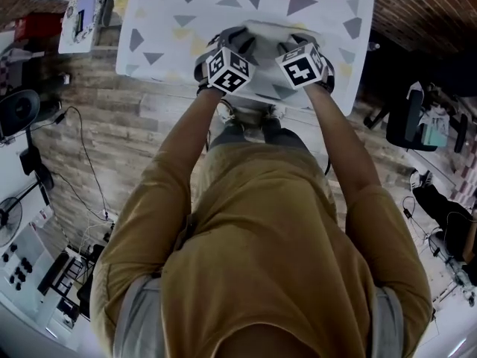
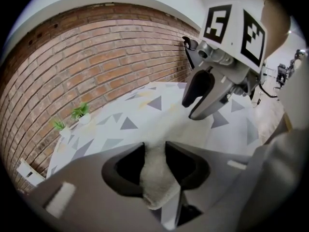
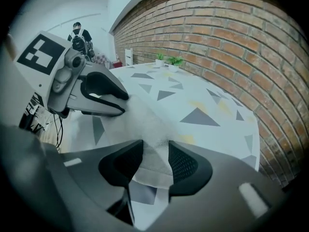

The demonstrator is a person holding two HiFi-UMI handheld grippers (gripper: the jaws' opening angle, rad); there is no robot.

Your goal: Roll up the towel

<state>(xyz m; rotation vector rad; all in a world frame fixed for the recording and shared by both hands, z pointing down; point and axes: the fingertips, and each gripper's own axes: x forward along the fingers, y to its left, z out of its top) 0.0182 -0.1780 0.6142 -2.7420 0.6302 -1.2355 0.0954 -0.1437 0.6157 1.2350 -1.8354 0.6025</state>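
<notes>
"Over at the near edge of the counter (image 1: 246, 13), where's the towel (image 1: 264, 39) sitting right now?"

"Right at that edge, just in front of the person (image 1: 261, 259). It's pale and bunched up on the triangle-print top. Both claws are on it, side by side and close together."

"So are they actually gripping it, or just hovering?"

"Gripping. The left claw (image 2: 154, 151) is pinched tight on a thick wad of towel, and the fabric fills the gap between the jaws. The right claw (image 3: 155, 153) is clamped on a flatter folded bit. Each one points down at a slant toward the counter. A brick wall (image 2: 96, 57) runs along the far side, with two small potted plants (image 3: 166, 61) by it."
</notes>
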